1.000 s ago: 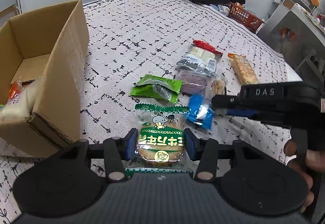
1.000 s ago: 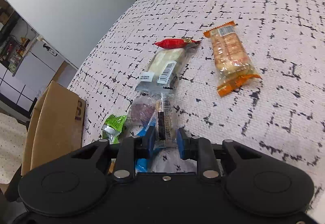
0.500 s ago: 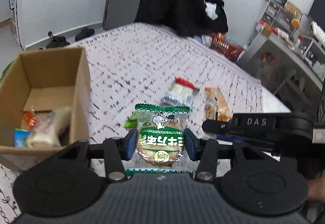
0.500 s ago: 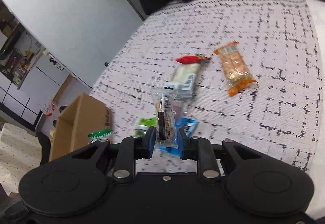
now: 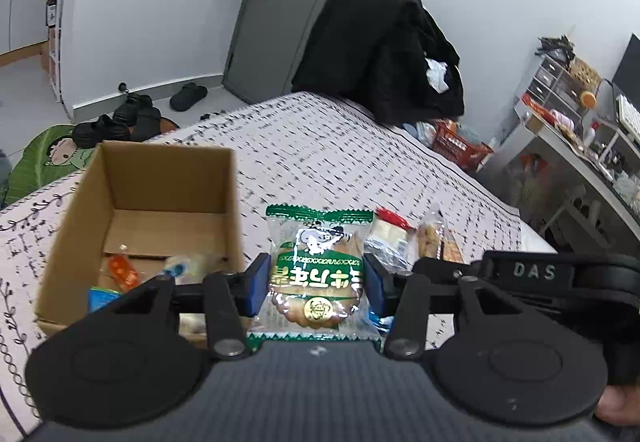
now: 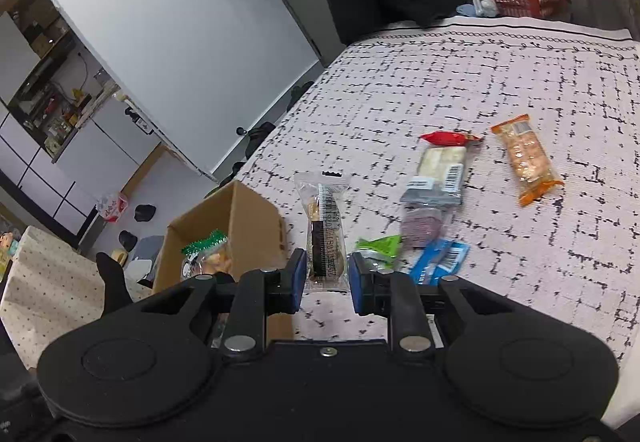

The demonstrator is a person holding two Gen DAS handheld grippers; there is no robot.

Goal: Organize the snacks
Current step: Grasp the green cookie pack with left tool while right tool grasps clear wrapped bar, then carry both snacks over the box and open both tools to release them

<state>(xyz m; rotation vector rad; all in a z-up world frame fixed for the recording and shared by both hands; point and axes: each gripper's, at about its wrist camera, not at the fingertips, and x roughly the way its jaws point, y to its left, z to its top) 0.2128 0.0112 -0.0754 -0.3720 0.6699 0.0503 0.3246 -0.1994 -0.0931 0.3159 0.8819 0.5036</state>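
Note:
My left gripper [image 5: 316,284] is shut on a green-and-clear biscuit packet [image 5: 318,274], held in the air just right of the open cardboard box [image 5: 168,177]. Several snacks lie in the box. In the right wrist view, my right gripper [image 6: 326,276] is shut on a clear packet with a dark label [image 6: 325,238], lifted above the bed. The cardboard box [image 6: 240,226] sits to its left, with the green biscuit packet [image 6: 206,254] over it. On the patterned bedspread [image 6: 500,81] lie an orange cracker packet [image 6: 525,161], a red candy [image 6: 448,138], a white wafer pack [image 6: 440,169], a purple packet [image 6: 422,228], a green packet [image 6: 378,248] and a blue packet [image 6: 440,262].
A black coat [image 5: 380,45] hangs beyond the far side of the bed. A red basket [image 5: 460,147] sits on the floor to the right, next to a cluttered desk [image 5: 580,145]. Shoes [image 5: 120,121] lie on the floor at the left.
Both grippers have risen from the bedspread with their packets. The left one has moved toward the box, whose inside is now in view. The loose snacks look farther below.

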